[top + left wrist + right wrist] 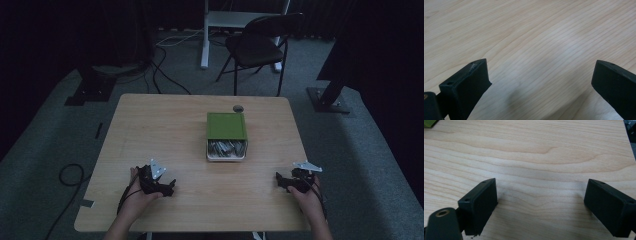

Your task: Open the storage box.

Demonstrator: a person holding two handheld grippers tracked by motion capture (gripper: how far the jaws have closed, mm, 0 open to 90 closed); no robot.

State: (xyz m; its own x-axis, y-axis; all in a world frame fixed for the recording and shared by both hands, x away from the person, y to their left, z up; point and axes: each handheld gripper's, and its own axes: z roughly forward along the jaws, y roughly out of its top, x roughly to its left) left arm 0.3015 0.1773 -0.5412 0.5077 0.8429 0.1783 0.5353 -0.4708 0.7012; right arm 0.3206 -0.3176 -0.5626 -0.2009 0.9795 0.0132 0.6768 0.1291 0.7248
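The green box (226, 126) sits at the centre of the high view, slightly right of the middle of the wooden table (150, 130). Its top is a flat, plain green lid, roughly square. Below the lid in the frame, at the side that faces me, a white tray (226, 157) projects from under the green top, and it holds a pile of grey metallic pieces (226, 147) that are too small to identify. A small round dark object (238, 108) lies on the table just above the box, near its upper right corner.

My left gripper (169, 188) rests at the lower left of the high view, held in my left hand (140, 192), with its grey plate on top. My right gripper (281, 182) rests at the lower right, held in my right hand (306, 192). The box lies between the two grippers and above them in the frame, well apart from both.

In the left gripper view, the two black jaws of my left gripper (539, 72) stand wide apart over bare wood, with nothing between them. In the right gripper view, the jaws of my right gripper (540, 192) also stand wide apart over bare wood. A green corner of the box (429, 122) shows at the upper left of that frame, far from the jaws
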